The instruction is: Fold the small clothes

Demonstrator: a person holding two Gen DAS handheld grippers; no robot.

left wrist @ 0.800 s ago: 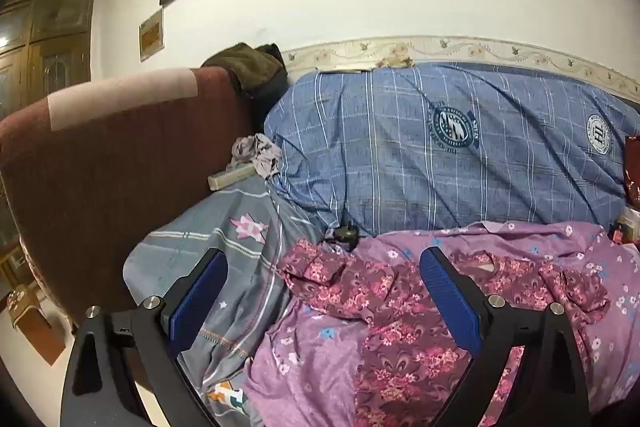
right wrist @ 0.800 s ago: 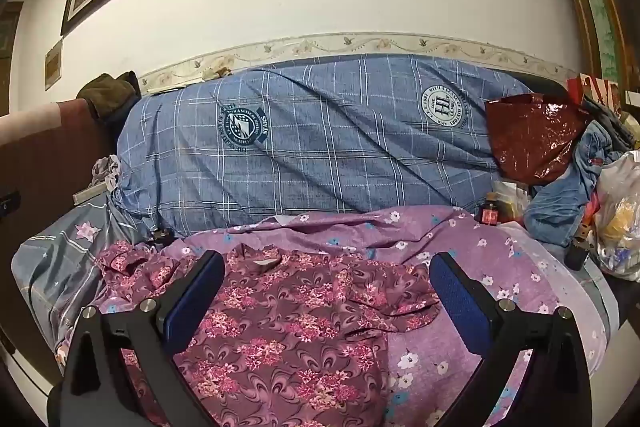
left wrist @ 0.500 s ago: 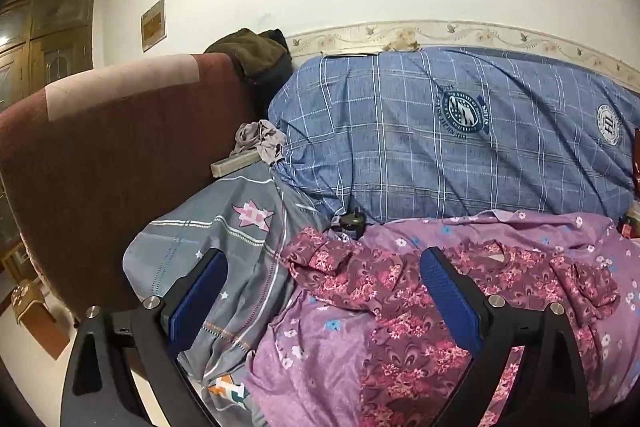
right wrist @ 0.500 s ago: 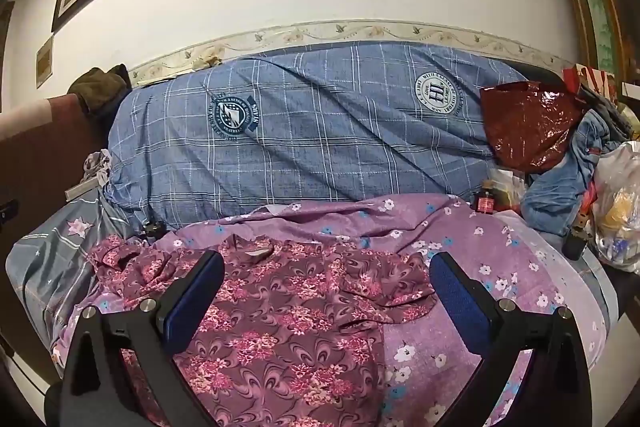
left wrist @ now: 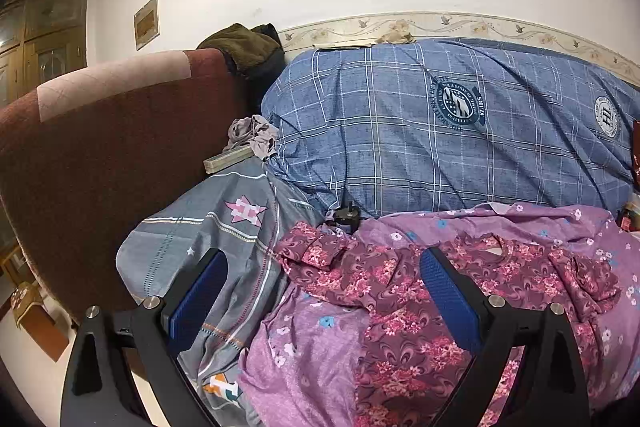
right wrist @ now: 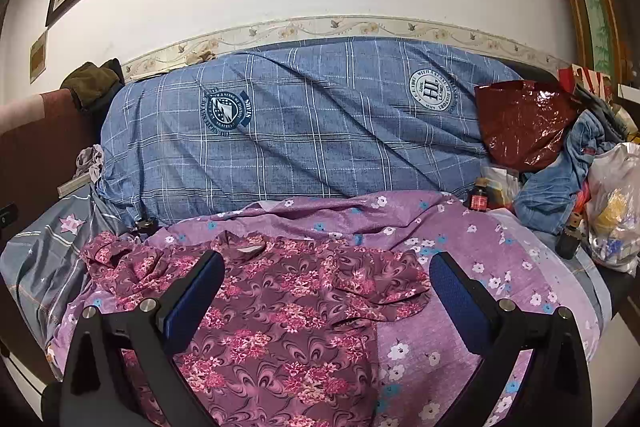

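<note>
A maroon floral shirt [right wrist: 288,303] lies spread face up on a purple flowered sheet [right wrist: 460,251], collar toward the wall, its left sleeve [left wrist: 316,251] crumpled and its right sleeve [right wrist: 384,287] bunched. My left gripper [left wrist: 320,291] hovers open above the shirt's left sleeve and shoulder, nothing between its blue pads. Over the shirt's middle and right side my right gripper [right wrist: 326,291] is also held wide open, empty and clear of the cloth.
A big blue checked bundle [right wrist: 304,123] fills the back against the wall. A grey patterned sheet [left wrist: 224,223] and brown headboard [left wrist: 100,147] lie left. A red plastic bag [right wrist: 524,123], denim cloth [right wrist: 560,183], small bottle [right wrist: 478,199] and white bags [right wrist: 616,203] crowd the right.
Both views have shifted slightly: the bed and shirt sit lower and closer in frame, as both grippers tilted and moved a little. The shirt itself has not moved.
</note>
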